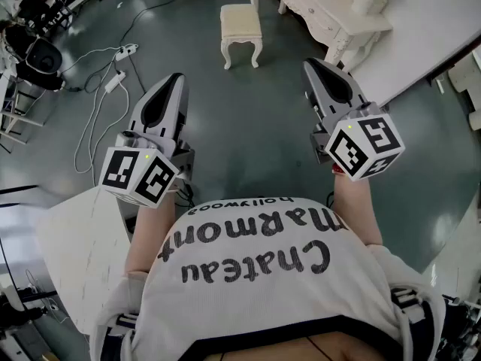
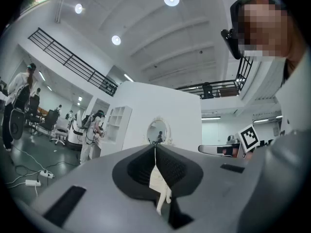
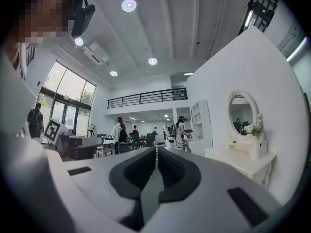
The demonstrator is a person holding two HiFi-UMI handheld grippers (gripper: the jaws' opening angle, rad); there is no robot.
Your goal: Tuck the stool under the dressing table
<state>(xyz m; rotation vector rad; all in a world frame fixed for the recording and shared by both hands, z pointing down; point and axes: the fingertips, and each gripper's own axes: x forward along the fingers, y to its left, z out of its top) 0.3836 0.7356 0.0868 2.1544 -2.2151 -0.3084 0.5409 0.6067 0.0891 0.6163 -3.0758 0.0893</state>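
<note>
We've got open floor [image 1: 248, 115] straight up to the stool [image 1: 240, 25]. A power strip [image 1: 115, 81] litters the left, and the table [image 1: 323, 13] crowds the right.

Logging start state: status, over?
Left gripper and right gripper shut, empty. Stool stands clear of dressing table, not tucked. Power strip on floor at left, off the path.

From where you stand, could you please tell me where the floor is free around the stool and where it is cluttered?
Bare grey floor runs from the stool back to the left gripper and right gripper. A narrow bare strip separates the stool from the dressing table. Crowded: cables and power strips to the stool's left.
</note>
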